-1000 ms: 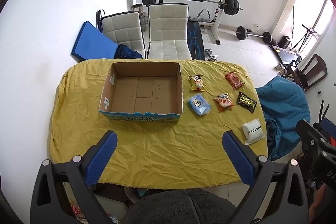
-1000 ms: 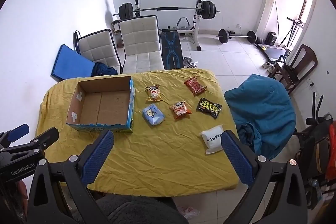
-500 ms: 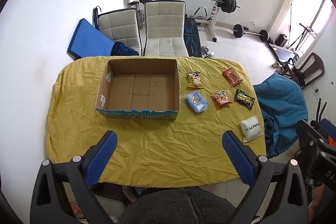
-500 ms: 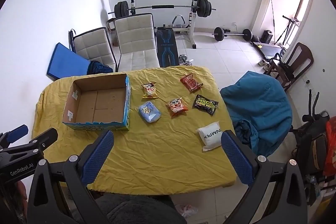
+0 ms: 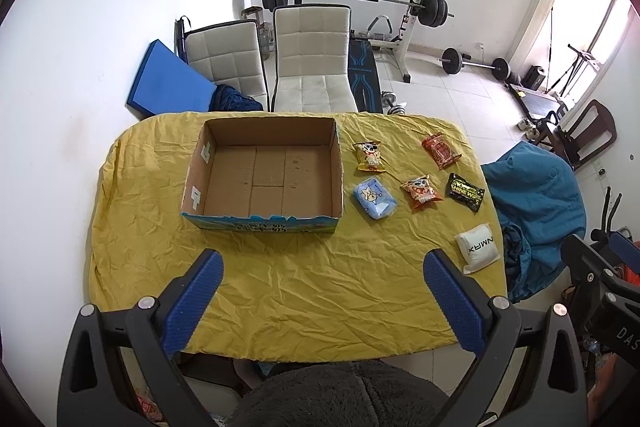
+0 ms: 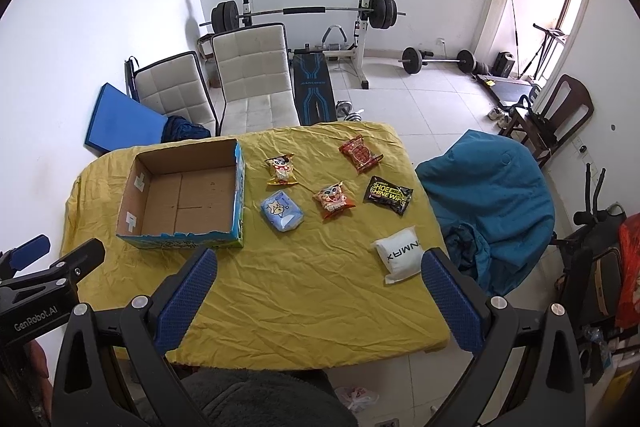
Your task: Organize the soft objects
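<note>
**Over the near edge, both tongs wide and empty**

Above the near edge of the yellow table (image 5: 288,279) you hold both grippers high, looking down on the whole spread. Your left gripper (image 5: 322,287) has its blue pads far apart with nothing between them. Your right gripper (image 6: 316,285) is just as wide and just as empty; its right pad overlaps the near corner of the white pouch (image 6: 400,254) in that view, though whether they touch cannot be told.

On the left half of the table sits the box (image 5: 264,173), open at the top, with only bare cardboard showing inside. Every soft packet lies to its right, none inside it. The blue pack (image 5: 374,197) is just beside the box's right wall. Farther back is the yellow snack bag (image 5: 369,157). Right of the blue pack lies the orange bag (image 5: 422,191), then the black packet (image 5: 465,191). The red bag (image 5: 440,151) lies far right, and the white pouch (image 5: 478,253) lies near right, close to the table's edge.
</note>
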A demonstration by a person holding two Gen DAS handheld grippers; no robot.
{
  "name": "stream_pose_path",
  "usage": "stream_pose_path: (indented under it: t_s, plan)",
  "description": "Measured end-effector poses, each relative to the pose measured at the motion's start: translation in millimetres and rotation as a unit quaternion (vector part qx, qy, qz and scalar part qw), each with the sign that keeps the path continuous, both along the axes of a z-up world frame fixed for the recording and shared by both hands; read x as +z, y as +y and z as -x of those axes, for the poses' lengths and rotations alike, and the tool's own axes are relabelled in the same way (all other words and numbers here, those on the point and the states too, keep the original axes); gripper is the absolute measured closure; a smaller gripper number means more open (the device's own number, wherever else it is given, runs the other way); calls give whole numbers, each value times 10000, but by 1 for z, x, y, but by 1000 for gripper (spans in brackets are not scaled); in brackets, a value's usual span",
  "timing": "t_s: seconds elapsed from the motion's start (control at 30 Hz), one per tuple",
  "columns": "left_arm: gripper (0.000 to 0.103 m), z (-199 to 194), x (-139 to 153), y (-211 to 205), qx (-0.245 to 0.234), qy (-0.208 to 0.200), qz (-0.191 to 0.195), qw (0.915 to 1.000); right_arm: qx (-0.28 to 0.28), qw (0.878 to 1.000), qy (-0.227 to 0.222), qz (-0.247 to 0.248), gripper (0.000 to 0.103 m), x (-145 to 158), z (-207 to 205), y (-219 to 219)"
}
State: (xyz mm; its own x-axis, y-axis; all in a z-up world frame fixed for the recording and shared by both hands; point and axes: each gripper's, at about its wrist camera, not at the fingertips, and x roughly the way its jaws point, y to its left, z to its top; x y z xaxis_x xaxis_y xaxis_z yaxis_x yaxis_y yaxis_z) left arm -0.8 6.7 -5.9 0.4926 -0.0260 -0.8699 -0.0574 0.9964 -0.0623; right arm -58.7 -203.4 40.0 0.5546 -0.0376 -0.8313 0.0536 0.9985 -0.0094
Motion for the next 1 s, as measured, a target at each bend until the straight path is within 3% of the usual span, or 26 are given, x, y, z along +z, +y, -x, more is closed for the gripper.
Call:
stream_pose_path:
  t_s: [1.0]
  plan:
    - [0,-3,6,3,24,-98,-18,9999,32,10000,-56,63,0,4,-7,10]
